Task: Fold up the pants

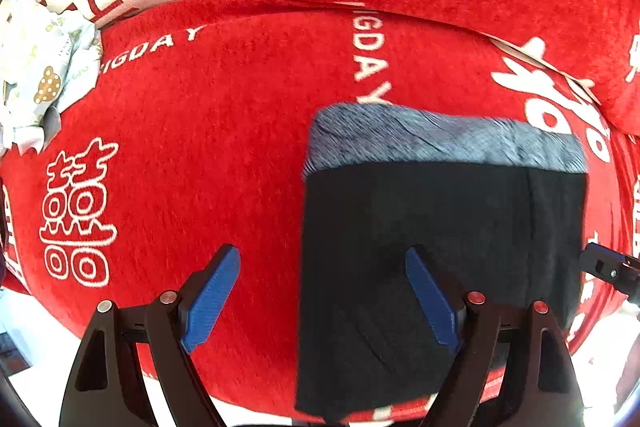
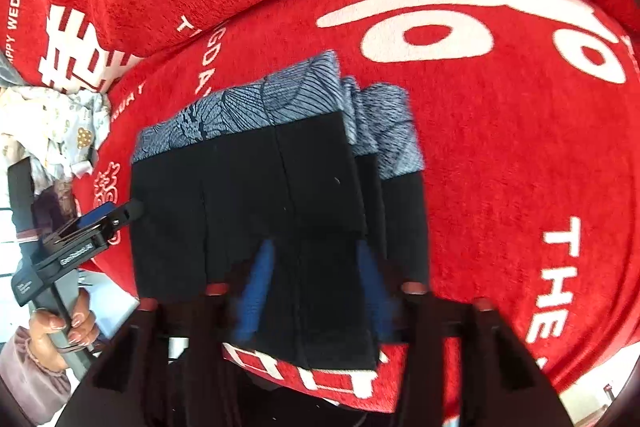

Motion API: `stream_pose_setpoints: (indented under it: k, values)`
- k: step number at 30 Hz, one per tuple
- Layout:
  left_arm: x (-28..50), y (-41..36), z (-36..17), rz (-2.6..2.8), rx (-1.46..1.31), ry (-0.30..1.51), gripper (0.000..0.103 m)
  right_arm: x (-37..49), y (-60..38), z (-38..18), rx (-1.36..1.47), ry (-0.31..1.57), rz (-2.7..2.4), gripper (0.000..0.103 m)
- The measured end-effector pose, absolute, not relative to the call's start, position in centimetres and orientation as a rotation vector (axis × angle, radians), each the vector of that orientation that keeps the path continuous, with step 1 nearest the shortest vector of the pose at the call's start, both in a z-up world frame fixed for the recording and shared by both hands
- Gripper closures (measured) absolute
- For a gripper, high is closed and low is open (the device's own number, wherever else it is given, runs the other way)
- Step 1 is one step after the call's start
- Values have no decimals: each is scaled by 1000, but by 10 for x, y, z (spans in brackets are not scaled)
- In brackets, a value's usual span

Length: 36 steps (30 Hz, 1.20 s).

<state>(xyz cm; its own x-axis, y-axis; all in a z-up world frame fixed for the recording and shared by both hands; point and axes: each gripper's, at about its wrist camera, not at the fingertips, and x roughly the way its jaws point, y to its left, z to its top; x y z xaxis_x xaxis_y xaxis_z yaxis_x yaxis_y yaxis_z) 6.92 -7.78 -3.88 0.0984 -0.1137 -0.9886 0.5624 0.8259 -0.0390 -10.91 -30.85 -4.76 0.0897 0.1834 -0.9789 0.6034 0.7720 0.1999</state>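
Note:
The pants (image 1: 440, 227) are black with a grey-blue patterned band, folded into a compact stack on the red cover; they also show in the right wrist view (image 2: 260, 187). My left gripper (image 1: 324, 291) is open above the stack's left edge, one blue finger over the red cover and one over the black cloth. My right gripper (image 2: 316, 287) sits at the stack's near edge with its blue fingers partly spread over the black cloth; motion blur hides whether they pinch it. The left gripper (image 2: 120, 215) shows at the stack's left side in the right wrist view.
A red plush cover (image 1: 240, 107) with white characters lies over the seat and backrest. A crumpled pale patterned cloth (image 1: 44, 67) lies at the far left, also in the right wrist view (image 2: 60, 123). The seat's front edge is close below the pants.

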Motion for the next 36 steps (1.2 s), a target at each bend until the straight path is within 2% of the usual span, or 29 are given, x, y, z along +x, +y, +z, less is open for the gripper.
stream_pose_setpoints:
  k: [1,3,7,9,13,16,17,36]
  values:
    - [65,-78,-36,-526,402,1395,15,-111,-307,-44,671,1479,-356,43]
    - [55,-77,-30,-533,430,1409,0,-118,-305,-38,681,1488,-368,39]
    - [38,-76,-16,-553,466,1420,0,-132,-297,-27,691,1512,-396,31]
    - [29,-76,-7,-555,482,1422,0,-138,-291,-20,687,1524,-410,23]
    - [19,-75,12,-548,486,1412,0,-142,-278,-8,656,1542,-432,18]
    - [15,-75,28,-537,485,1399,0,-141,-269,3,608,1555,-459,8]
    - [15,-75,31,-535,485,1397,0,-140,-267,7,592,1553,-465,1]
    - [8,-76,74,-496,482,1391,0,-112,-244,64,469,1543,-487,0]
